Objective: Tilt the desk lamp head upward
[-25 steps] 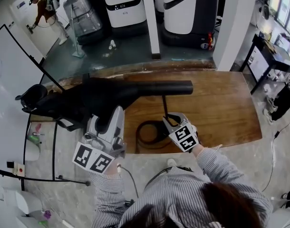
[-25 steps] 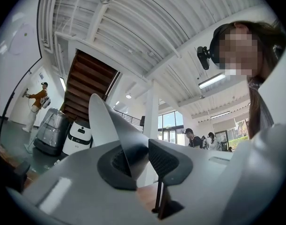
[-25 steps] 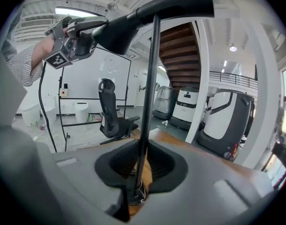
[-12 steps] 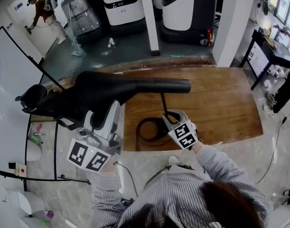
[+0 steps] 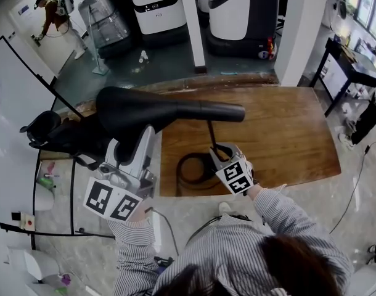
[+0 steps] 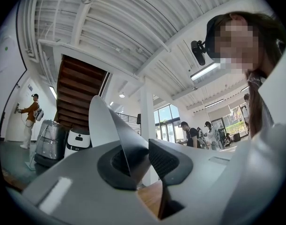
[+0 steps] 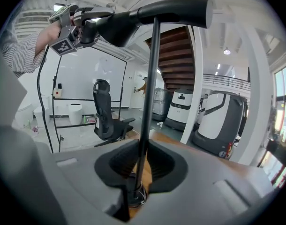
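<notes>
Jaws of the left gripper (image 6: 142, 161) pinch the thin rim of the lamp head (image 6: 103, 125) — the head reaches out past the left edge of the table (image 5: 286, 134), atop the pole (image 7: 150, 78). The right gripper (image 7: 142, 165) has its jaws clamped on that pole low down — just above the base (image 5: 189, 176) on the table.
</notes>
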The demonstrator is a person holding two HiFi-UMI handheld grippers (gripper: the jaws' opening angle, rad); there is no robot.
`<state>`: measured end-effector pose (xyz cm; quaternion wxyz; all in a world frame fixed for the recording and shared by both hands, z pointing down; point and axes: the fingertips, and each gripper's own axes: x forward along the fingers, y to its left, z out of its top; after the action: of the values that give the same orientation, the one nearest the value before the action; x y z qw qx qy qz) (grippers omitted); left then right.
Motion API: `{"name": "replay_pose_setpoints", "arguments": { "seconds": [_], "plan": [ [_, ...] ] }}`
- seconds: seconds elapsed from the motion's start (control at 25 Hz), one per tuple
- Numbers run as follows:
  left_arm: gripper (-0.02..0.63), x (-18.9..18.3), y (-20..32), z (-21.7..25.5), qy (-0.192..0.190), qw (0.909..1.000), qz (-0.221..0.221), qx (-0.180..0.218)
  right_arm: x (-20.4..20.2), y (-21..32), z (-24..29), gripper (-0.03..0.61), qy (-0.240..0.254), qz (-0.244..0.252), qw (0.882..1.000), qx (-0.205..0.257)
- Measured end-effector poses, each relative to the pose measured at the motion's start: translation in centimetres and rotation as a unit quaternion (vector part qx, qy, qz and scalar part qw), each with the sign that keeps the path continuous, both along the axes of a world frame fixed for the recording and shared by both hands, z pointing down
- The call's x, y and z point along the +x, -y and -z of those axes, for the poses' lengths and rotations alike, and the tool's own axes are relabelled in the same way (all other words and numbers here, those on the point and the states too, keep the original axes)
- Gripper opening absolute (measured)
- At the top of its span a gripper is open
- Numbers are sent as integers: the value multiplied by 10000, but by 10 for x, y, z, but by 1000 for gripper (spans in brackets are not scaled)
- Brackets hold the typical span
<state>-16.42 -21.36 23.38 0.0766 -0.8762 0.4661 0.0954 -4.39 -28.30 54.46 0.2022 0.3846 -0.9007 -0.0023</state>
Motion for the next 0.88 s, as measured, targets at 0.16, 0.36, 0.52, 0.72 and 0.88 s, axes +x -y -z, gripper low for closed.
{"name": "replay_pose_setpoints", "arguments": {
  "seconds": [0.16,0.36,0.52,0.72,0.88],
  "plan": [
    [72,1,0,5,101,9999,-20,23,-1,0,0,52,8,-36,10000,11],
    [74,1,1,10,202,9998,-17,36,-2,0,0,52,55,-94,9999,26],
    [74,5,1,14,290,9996,-24,35,-1,0,0,52,150,-129,9998,30],
    [74,7,1,16,357,9994,-32,29,0,0,-1,52,216,-183,9996,34],
    [74,6,1,19,422,9991,-38,44,-3,0,-1,52,251,-220,9994,7]
  ]
}}
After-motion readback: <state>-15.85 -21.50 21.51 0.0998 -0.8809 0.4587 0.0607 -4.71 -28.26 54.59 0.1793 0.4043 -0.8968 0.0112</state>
